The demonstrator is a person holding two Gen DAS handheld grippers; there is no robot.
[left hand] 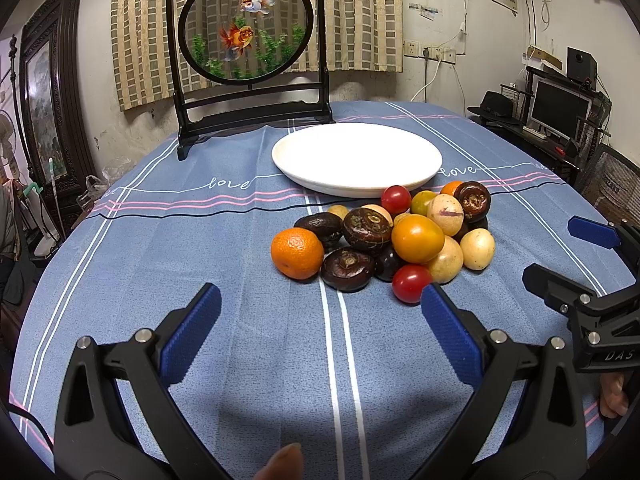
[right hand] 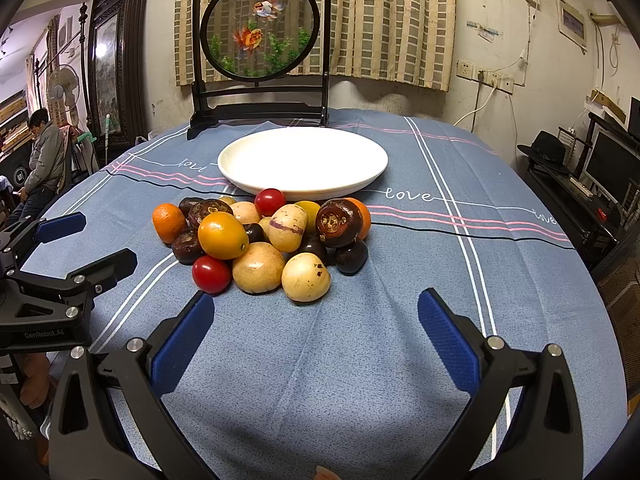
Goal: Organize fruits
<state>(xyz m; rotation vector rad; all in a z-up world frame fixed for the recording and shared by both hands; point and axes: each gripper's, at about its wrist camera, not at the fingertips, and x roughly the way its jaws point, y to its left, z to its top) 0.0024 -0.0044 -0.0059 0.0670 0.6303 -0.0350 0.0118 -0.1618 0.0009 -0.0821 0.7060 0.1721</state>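
Note:
A pile of mixed fruits (left hand: 384,240) lies on the blue tablecloth: oranges (left hand: 297,253), red cherry tomatoes (left hand: 411,283), a yellow-orange tomato (left hand: 417,238), dark water chestnuts (left hand: 347,269) and pale yellow fruits (left hand: 477,249). A white plate (left hand: 357,160) sits empty just behind the pile. My left gripper (left hand: 320,304) is open and empty in front of the pile. My right gripper (right hand: 316,310) is open and empty, just short of the pale fruits (right hand: 306,277). The pile (right hand: 264,236) and plate (right hand: 303,160) show in the right wrist view too.
A black-framed round goldfish screen (left hand: 245,26) stands at the table's back edge behind the plate. A desk with a monitor (left hand: 560,108) and a hat is at the right. A seated person (right hand: 42,156) is far left. The tablecloth (left hand: 200,240) spreads around the pile.

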